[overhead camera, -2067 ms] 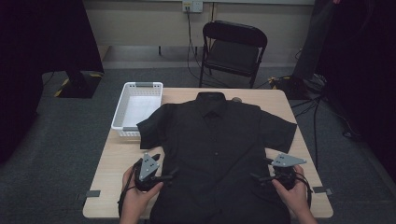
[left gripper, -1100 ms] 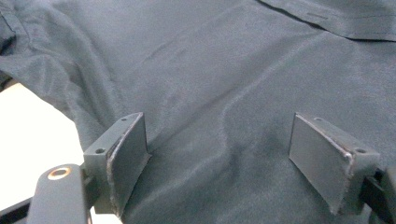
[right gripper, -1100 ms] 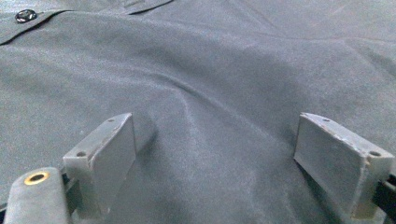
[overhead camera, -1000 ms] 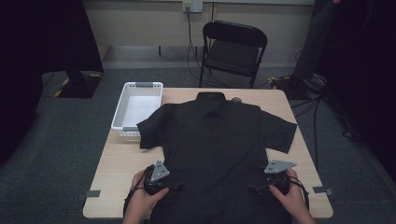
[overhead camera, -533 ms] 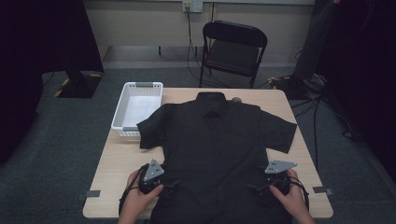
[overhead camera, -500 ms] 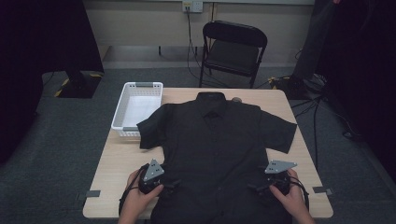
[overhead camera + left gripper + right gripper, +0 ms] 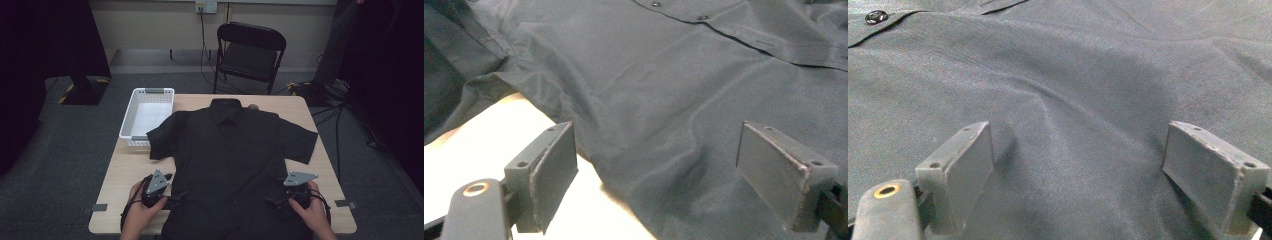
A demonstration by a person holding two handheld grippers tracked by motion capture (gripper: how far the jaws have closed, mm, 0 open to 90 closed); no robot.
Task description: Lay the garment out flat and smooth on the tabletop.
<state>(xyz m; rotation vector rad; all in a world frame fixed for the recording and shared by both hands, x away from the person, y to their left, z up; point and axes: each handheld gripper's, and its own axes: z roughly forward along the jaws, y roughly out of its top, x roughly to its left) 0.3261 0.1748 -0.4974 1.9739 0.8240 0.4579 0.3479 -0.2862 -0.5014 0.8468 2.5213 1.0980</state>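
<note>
While the black short-sleeved shirt (image 7: 227,160) lay flat, collar away from the person, the left gripper (image 7: 170,196) and right gripper (image 7: 276,201) flanked its near hem, jaws apart and empty.

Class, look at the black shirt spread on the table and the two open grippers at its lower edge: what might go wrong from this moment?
1. The left gripper straddles the black shirt's side edge, with one finger over bare table; closing may miss the cloth.
2. The right gripper sits over flat fabric; it may pinch both layers or just slide.
3. One sleeve lies against the white basket, so a pull could drag it.
</note>
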